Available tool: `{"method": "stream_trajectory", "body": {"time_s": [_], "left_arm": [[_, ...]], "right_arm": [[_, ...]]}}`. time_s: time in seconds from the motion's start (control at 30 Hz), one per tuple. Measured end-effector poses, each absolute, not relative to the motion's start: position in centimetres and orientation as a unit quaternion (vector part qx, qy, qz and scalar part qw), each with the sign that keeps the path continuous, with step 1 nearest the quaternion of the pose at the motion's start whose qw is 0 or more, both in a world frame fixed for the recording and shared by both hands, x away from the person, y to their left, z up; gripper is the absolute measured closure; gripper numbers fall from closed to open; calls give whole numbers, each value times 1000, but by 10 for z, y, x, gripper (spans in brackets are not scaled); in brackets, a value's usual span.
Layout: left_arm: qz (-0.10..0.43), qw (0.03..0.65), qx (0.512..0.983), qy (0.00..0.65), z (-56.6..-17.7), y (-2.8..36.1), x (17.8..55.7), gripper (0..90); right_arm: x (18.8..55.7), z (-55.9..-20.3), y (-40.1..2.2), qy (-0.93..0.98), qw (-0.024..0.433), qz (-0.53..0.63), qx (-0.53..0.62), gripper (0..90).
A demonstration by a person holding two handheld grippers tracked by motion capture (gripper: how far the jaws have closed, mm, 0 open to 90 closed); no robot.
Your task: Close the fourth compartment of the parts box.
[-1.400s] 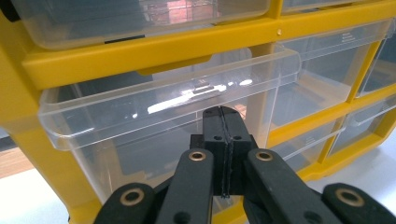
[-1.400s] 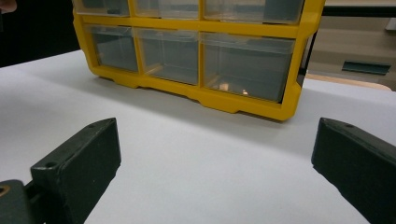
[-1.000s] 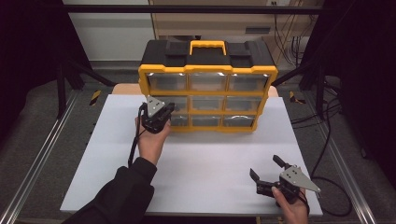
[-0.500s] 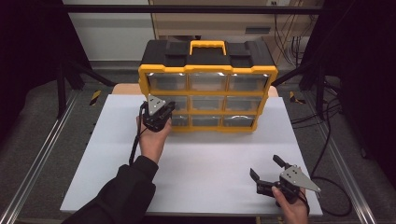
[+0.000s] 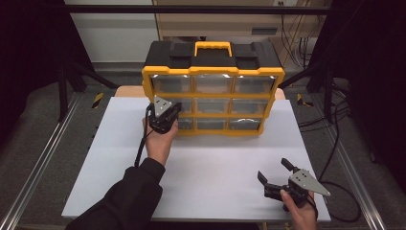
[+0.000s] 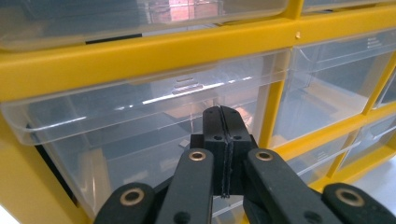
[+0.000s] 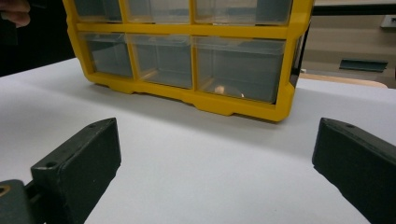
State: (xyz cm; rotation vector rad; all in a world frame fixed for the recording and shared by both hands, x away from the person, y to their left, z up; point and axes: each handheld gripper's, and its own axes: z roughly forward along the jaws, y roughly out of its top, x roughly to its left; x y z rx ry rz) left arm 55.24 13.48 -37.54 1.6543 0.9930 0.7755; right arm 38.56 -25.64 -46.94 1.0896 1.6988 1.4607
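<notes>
Little has shifted since a second ago: the left gripper (image 5: 163,116) stays at the lower-left drawers of the yellow organizer (image 5: 212,72), which stands at the tabletop's (image 5: 201,167) far edge. Its jaws are pressed together with nothing between, tips at the clear drawer (image 6: 140,116) front. Likely the step is opening or nudging that drawer; next it must hook the lip. The right gripper (image 5: 276,178) idles wide near the front-right corner, open room between.
</notes>
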Motion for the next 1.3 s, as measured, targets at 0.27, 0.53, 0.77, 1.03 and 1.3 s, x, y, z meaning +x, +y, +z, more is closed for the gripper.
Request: {"method": "stream_trajectory", "body": {"time_s": [0.27, 0.53, 0.77, 1.03, 1.3], "left_arm": [[321, 495, 691, 418, -373, 137, 552, 900], [321, 479, 689, 438, -372, 142, 547, 900], [323, 485, 690, 430, -367, 137, 536, 900], [337, 498, 680, 419, -357, 140, 523, 900], [342, 523, 663, 412, -333, 149, 500, 780]], "right_arm": [[389, -472, -256, 650, 314, 554, 415, 15], [389, -471, -253, 648, 310, 560, 412, 16], [387, -469, -254, 642, 309, 566, 415, 14], [387, -468, -254, 643, 313, 564, 413, 15], [385, -467, -253, 643, 316, 562, 413, 13]]}}
